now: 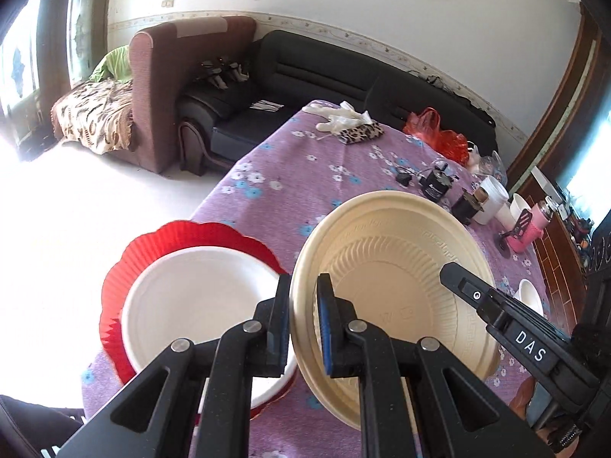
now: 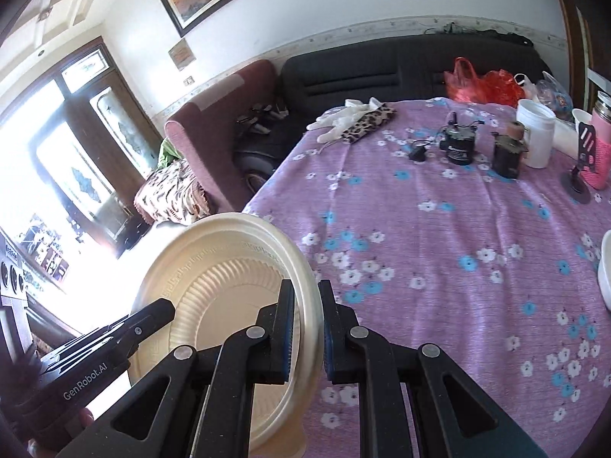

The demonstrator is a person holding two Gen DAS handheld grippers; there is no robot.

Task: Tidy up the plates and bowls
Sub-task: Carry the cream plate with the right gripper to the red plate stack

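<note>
Tablecloth (image 2: 439,229), purple with flowers, spreads under everything, and above its near edge your two grippers carry one cream plate (image 1: 393,267) between them, tilted up on its rim. Beside it on the cloth, to the left in the left wrist view, lies a white plate (image 1: 198,297) nested on a red fluted plate (image 1: 126,267). Your left gripper (image 1: 303,328) is clamped tight on the cream plate's left rim and your right gripper (image 2: 307,332) is closed on the opposite rim.
</note>
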